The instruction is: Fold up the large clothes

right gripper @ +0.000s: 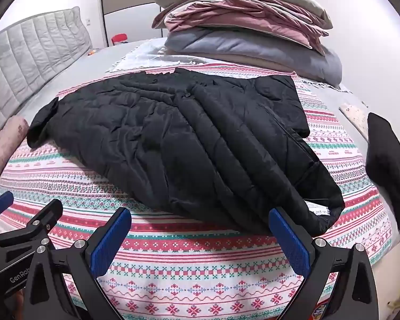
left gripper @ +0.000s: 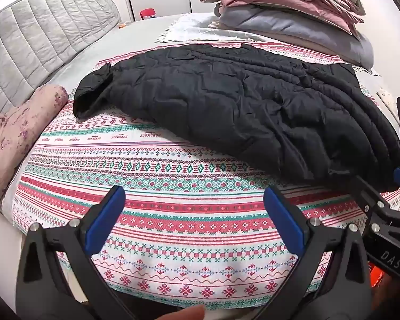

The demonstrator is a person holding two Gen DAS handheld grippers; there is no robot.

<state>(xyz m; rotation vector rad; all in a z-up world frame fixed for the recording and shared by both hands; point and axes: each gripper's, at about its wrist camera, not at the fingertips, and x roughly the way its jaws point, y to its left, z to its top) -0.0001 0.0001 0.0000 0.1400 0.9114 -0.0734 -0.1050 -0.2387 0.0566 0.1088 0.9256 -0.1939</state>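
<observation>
A black quilted jacket (left gripper: 226, 106) (right gripper: 186, 138) lies spread on a patterned red, green and white blanket (left gripper: 173, 186) (right gripper: 200, 256) on a bed. One sleeve end (left gripper: 93, 93) points left, and a white label (right gripper: 317, 208) shows at the near right corner. My left gripper (left gripper: 194, 200) hovers open over bare blanket, short of the jacket's near edge. My right gripper (right gripper: 200, 218) is open too, its blue pads just before the jacket's near hem. Neither holds anything. Each gripper shows at the edge of the other's view, with the left gripper (right gripper: 26, 204) beside the right.
A stack of folded bedding (left gripper: 293, 8) (right gripper: 240, 21) sits at the far side of the bed. A grey padded headboard (left gripper: 40, 40) runs along the left, with a pink floral pillow (left gripper: 18, 138) below it. Another black cloth (right gripper: 386, 165) lies at the right edge.
</observation>
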